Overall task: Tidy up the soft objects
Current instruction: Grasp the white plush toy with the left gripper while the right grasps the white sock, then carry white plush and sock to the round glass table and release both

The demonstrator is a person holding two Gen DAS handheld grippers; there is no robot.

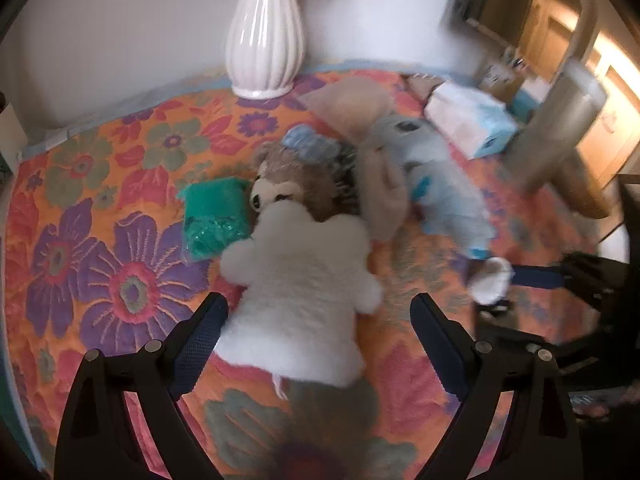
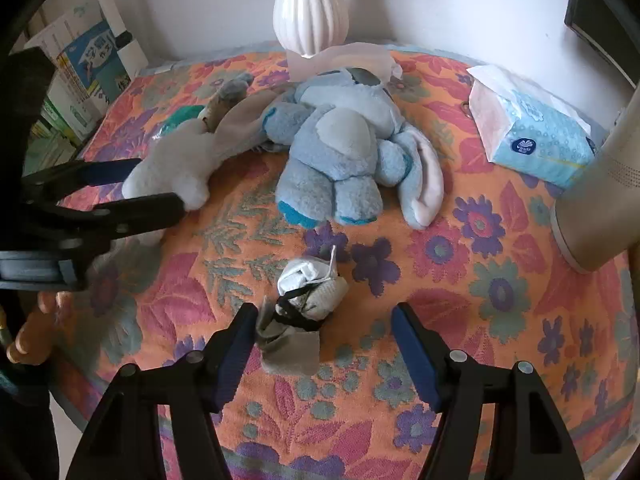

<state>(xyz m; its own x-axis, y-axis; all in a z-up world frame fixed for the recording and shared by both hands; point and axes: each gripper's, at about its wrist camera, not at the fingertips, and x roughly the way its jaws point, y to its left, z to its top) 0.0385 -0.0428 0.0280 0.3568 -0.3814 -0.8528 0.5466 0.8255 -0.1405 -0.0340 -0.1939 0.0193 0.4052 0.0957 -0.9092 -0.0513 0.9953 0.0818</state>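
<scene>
A floral cloth is covered with clutter: a white ribbed vase at the back, a tissue pack off to the right, and a blue plush bunny sprawled mid-table. A white plush is seen between the spread jaws of the left gripper, nothing pinched. The right gripper is angled steeply down over a bundled sock, jaws apart, left pad touching it, no squeeze visible.
</scene>
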